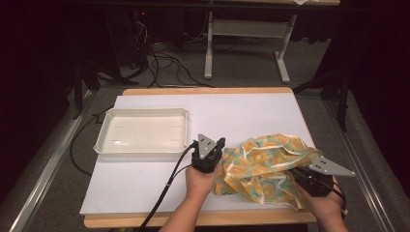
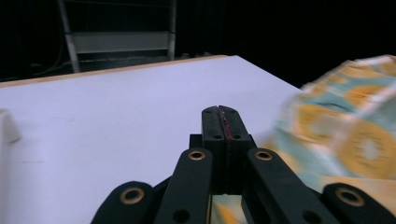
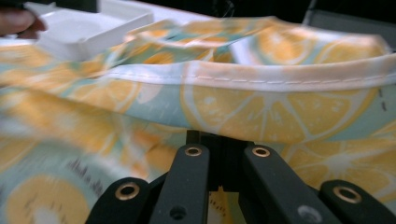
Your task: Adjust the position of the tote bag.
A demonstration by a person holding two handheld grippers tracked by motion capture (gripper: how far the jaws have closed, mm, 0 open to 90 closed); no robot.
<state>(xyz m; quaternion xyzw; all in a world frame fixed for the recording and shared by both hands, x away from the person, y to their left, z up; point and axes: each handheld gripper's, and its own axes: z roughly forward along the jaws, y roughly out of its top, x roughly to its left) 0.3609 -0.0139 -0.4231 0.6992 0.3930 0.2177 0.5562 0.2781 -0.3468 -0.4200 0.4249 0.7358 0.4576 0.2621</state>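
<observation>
A cloth printed with orange citrus slices on pale teal lies crumpled on the right front of the white table top. My left gripper sits at the cloth's left edge. In the left gripper view its jaws are pressed together with nothing showing between the tips, and the cloth lies blurred to their right. My right gripper is at the cloth's right front. In the right gripper view its jaws run under a stitched hem of the cloth, shut on the fabric, which hides the tips.
An empty white tray stands on the left of the table, behind the left gripper; its corner lies beyond the cloth. A cable trails from the left gripper over the front edge. Table legs and cables stand on the floor behind.
</observation>
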